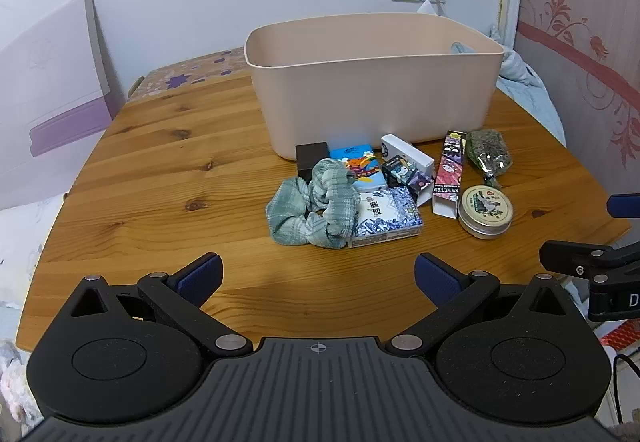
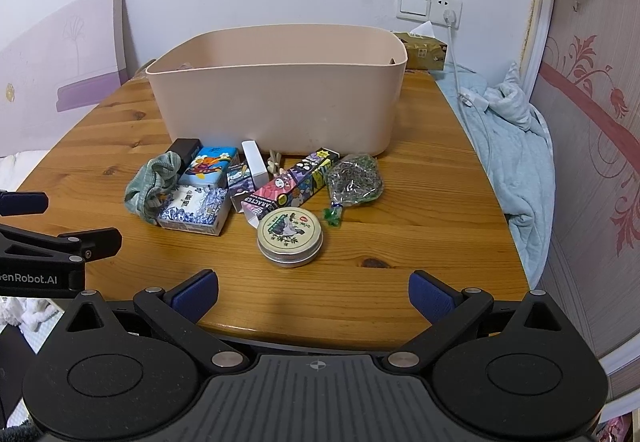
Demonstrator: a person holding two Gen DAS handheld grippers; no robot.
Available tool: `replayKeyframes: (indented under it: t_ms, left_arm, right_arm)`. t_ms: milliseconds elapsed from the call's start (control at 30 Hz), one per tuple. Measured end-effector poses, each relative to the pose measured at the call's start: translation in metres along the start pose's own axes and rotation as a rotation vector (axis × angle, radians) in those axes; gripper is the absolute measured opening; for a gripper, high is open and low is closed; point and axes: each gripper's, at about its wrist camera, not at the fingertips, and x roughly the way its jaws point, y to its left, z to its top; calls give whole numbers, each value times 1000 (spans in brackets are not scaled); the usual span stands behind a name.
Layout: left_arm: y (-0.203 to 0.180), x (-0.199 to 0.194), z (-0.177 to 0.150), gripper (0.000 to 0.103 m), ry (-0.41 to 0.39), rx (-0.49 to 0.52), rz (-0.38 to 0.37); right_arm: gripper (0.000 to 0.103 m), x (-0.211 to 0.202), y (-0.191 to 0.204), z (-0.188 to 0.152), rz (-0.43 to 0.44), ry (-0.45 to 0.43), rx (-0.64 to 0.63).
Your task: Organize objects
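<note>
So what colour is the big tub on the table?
Pale pink tub, clearest in the right wrist view.

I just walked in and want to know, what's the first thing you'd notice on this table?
The big pink tub at the back of the wooden table grabs the eye first. Right in front of it sits a jumble of little things: a green scrunchie on the left, colorful small boxes in the middle, and a round tin nearest the front. Both tools wait open and empty at the near edge.

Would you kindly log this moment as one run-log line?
left gripper: open, empty | right gripper: open, empty | bin: on table | clutter incl. round tin: beside bin, untouched
</note>
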Motion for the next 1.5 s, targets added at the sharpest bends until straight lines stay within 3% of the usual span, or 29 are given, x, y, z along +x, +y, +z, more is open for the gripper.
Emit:
replayKeyframes:
  t_ms: [1500]
  left_arm:
    - [12,15,5,103,-6,4,-29]
  right_arm:
    - [103,13,5,8,17,13,-12]
